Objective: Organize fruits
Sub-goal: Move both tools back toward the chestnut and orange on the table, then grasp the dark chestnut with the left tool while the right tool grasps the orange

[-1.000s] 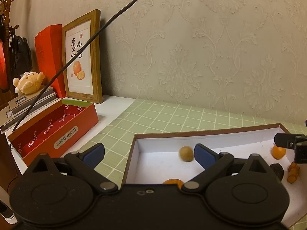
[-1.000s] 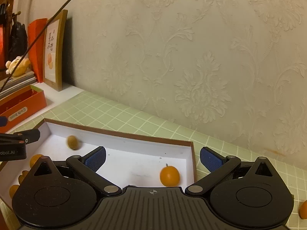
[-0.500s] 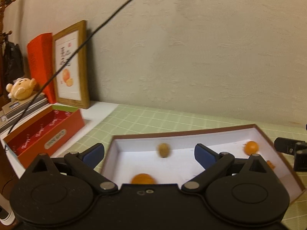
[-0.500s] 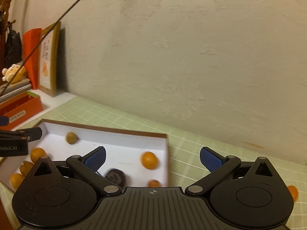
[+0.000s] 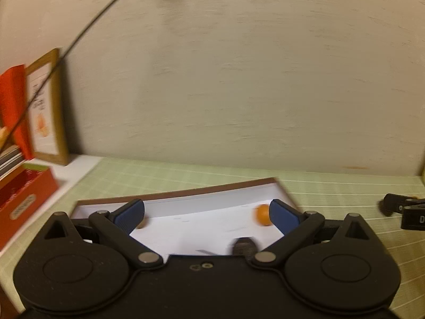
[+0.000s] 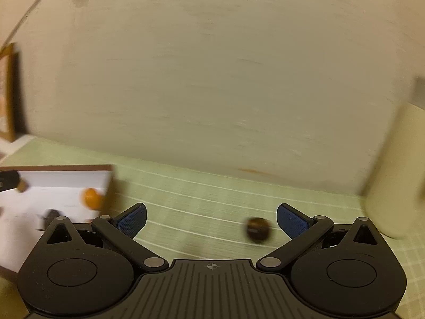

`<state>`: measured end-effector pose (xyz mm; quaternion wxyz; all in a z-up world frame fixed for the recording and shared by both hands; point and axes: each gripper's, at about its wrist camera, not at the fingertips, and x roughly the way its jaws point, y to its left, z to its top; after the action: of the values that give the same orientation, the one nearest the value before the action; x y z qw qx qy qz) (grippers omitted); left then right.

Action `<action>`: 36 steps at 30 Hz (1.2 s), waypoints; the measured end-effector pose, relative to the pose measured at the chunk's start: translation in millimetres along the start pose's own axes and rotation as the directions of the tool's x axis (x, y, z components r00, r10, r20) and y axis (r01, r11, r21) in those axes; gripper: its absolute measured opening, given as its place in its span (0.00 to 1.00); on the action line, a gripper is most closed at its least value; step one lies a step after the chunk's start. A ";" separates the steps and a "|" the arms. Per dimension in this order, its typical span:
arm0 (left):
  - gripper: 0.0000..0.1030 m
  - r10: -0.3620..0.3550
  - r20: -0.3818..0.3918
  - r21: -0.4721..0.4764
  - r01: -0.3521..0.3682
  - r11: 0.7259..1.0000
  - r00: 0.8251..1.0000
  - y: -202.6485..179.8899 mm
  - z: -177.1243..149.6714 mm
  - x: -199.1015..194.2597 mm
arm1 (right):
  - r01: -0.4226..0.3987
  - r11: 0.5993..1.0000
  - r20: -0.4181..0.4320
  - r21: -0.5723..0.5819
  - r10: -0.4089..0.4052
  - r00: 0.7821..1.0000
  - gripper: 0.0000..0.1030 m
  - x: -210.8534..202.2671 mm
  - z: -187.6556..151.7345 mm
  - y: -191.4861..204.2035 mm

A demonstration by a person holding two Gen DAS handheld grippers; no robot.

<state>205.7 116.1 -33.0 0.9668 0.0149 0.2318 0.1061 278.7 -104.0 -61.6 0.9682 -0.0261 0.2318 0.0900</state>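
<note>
A white box with a brown rim (image 5: 180, 194) lies on the green checked mat. In the left wrist view it holds an orange fruit (image 5: 262, 214), a dark fruit (image 5: 243, 245) and a brownish fruit partly hidden behind the left finger. My left gripper (image 5: 207, 215) is open and empty over the box. My right gripper (image 6: 211, 219) is open and empty over the mat right of the box (image 6: 79, 168). A dark brown fruit (image 6: 257, 229) lies on the mat between its fingers, near the right one. Both views are blurred.
A framed picture (image 5: 47, 111) and a red box (image 5: 24, 199) stand at the left by the wall. A pale cylindrical container (image 6: 393, 172) stands at the right. The right gripper's tip (image 5: 403, 210) shows at the left view's right edge.
Both grippers have swung to the right. The box has slid left in both views. The dark brown fruit on the mat has come into the right wrist view.
</note>
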 end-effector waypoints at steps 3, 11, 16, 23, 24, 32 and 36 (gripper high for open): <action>0.92 -0.039 0.003 0.017 0.039 0.999 0.999 -24.6 1.6 4.6 | 0.050 0.998 -0.013 0.030 -0.049 0.999 1.00 0.7 -6.4 -26.3; 0.92 -0.111 -0.004 0.053 0.111 0.992 0.994 -78.3 2.4 17.0 | 0.154 0.986 -0.070 0.069 -0.149 0.986 1.00 14.2 -24.0 -77.0; 0.92 -0.151 -0.024 0.068 0.152 0.986 0.988 -102.8 -0.4 26.4 | 0.173 0.983 -0.100 0.065 -0.166 0.981 1.00 28.5 -29.5 -95.6; 0.68 -0.253 -0.057 0.120 0.259 0.959 0.966 -152.6 -5.0 39.1 | 0.149 0.987 -0.100 0.061 -0.143 0.985 0.99 39.0 -31.9 -109.7; 0.63 -0.266 -0.058 0.137 0.272 0.953 0.962 -159.5 -5.9 41.2 | 0.140 0.988 -0.102 0.068 -0.133 0.986 0.95 38.8 -32.4 -111.7; 0.39 -0.328 -0.123 0.166 0.345 0.924 0.937 -189.6 -21.0 60.8 | 0.093 0.993 -0.142 0.069 -0.082 0.986 0.54 43.1 -34.4 -117.5; 0.34 -0.350 -0.135 0.157 0.368 0.916 0.927 -199.2 -23.3 68.4 | 0.080 0.995 -0.140 0.066 -0.070 0.988 0.53 45.9 -36.3 -121.3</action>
<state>294.1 -64.6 -99.8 0.9512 0.0537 0.2891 -0.0940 325.3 -219.0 -113.7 0.9529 -0.0066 0.3000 0.0433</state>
